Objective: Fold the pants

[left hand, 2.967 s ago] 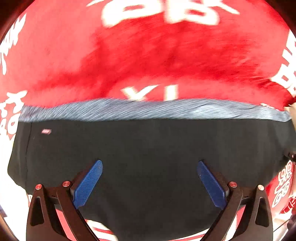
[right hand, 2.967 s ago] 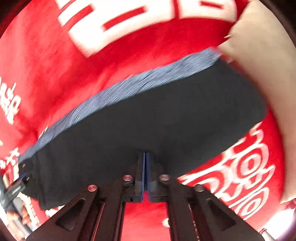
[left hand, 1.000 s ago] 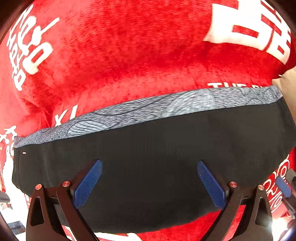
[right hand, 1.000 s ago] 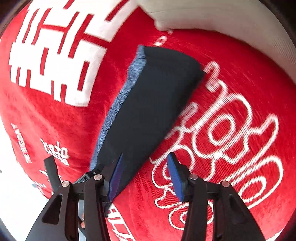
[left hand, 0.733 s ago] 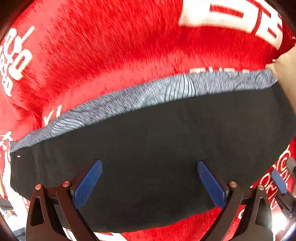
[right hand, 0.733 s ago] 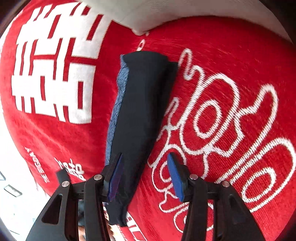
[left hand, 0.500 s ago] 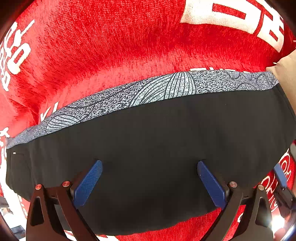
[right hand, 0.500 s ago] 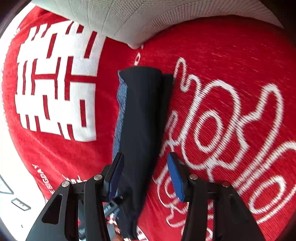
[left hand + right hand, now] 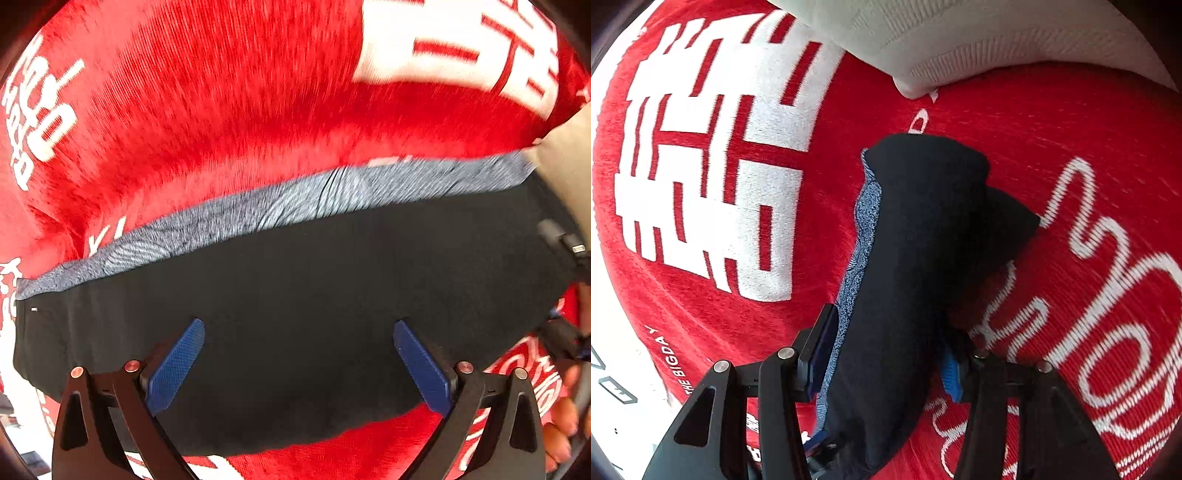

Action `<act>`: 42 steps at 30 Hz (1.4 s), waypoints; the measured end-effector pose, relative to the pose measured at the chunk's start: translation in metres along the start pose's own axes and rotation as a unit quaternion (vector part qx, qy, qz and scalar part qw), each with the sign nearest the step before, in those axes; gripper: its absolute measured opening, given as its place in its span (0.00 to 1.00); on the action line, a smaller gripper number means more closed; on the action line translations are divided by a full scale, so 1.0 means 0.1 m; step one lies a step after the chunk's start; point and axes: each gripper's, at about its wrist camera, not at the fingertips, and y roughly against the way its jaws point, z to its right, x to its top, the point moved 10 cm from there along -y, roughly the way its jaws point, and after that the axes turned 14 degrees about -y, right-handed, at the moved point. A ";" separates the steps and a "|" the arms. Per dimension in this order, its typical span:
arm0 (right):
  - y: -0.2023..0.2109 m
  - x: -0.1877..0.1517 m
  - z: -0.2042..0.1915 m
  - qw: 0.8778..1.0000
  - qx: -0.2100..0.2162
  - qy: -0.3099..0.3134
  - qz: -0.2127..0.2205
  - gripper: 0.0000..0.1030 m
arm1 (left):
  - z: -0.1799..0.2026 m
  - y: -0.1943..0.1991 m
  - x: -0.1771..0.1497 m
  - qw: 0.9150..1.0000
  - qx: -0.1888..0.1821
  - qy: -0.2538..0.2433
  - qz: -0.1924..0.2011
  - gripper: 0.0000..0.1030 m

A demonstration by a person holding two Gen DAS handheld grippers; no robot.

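The folded black pants (image 9: 295,302) lie on a red blanket (image 9: 221,110), with a grey-blue patterned band (image 9: 295,206) along their far edge. My left gripper (image 9: 299,354) is open above the pants, its blue pads wide apart and empty. In the right wrist view the pants (image 9: 916,258) form a thick folded bundle standing up between the fingers of my right gripper (image 9: 886,354). Its jaws are apart on either side of the bundle, the left pad against the patterned band (image 9: 864,229).
The red blanket (image 9: 1071,147) carries large white lettering (image 9: 713,166). A cream pillow (image 9: 960,37) lies at the far edge, close to the pants' end. A hand (image 9: 561,413) holding the other gripper shows at the right of the left wrist view.
My right gripper opened, swung round to the pants' end and moved in, so the bundle now sits between its fingers. My left gripper stayed open over the pants, shifting slightly.
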 end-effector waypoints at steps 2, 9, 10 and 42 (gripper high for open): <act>-0.03 0.01 0.02 1.000 -0.009 -0.004 -0.007 0.50 | 0.03 0.05 0.04 1.000 -0.003 0.002 0.008 1.00; -0.03 -0.02 0.00 0.998 -0.049 0.007 -0.035 0.14 | 0.16 -0.29 -0.07 1.000 -0.010 0.014 -0.002 1.00; -0.01 -0.07 -0.10 0.998 -0.049 0.030 -0.034 0.14 | 0.15 -0.28 -0.07 1.000 -0.010 0.018 0.012 1.00; -0.80 -2.73 -1.12 0.769 -0.264 0.582 0.023 0.14 | -1.95 0.35 -1.41 0.992 -0.026 0.111 0.045 1.00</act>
